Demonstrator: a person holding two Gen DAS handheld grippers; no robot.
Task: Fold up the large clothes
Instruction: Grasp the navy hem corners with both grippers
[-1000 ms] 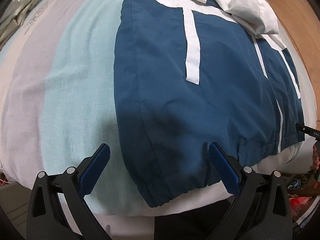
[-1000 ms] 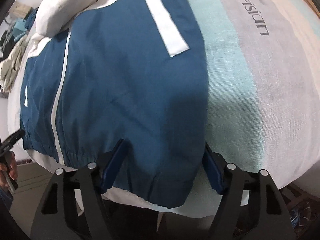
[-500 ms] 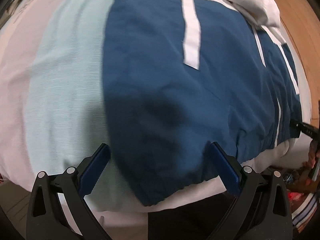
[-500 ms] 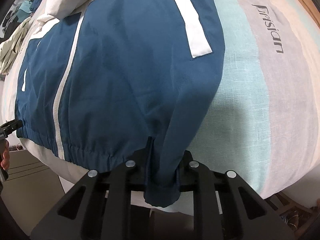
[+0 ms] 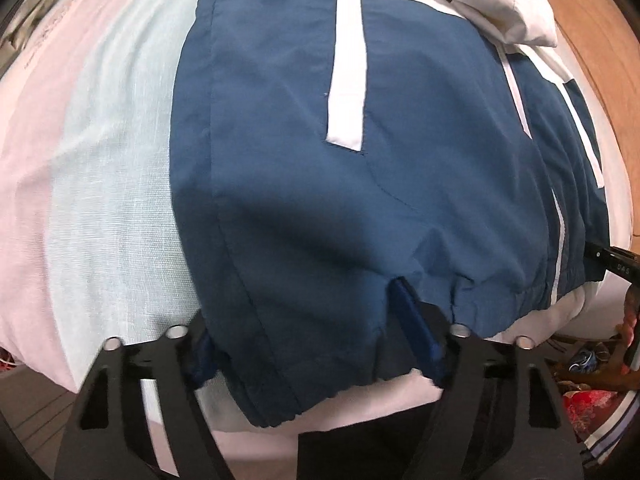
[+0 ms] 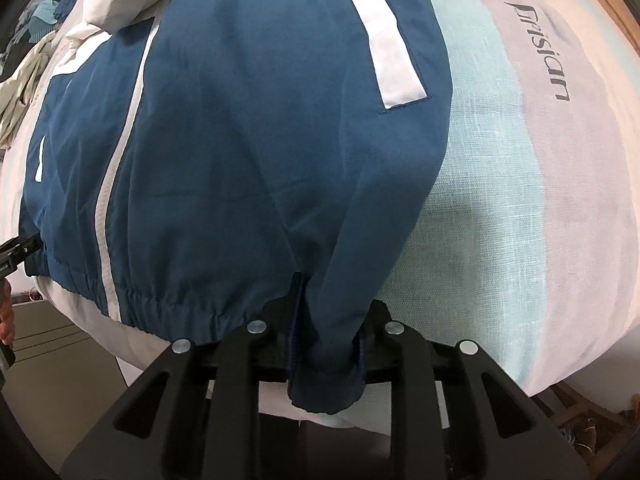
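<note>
A dark blue jacket with white stripes (image 5: 360, 160) lies flat on a bed, its elastic hem toward me; it also fills the right wrist view (image 6: 240, 140). My left gripper (image 5: 308, 344) straddles the hem's left corner, its jaws partly closed with the fabric bunched between them. My right gripper (image 6: 326, 344) is shut on the hem's right corner, and a fold of blue cloth hangs from it. The white hood (image 5: 500, 8) lies at the far end.
The bed has a striped sheet in pale blue, pink and white (image 5: 100, 160), with printed lettering (image 6: 540, 52). Other clothes lie at the far left (image 6: 24, 72). Wooden floor (image 5: 600, 40) lies on the right. The bed's near edge drops off just under both grippers.
My right gripper closed on the hem's right corner half a second ago and holds it. My left gripper has pushed onto the hem and its jaws have narrowed around the fabric.
</note>
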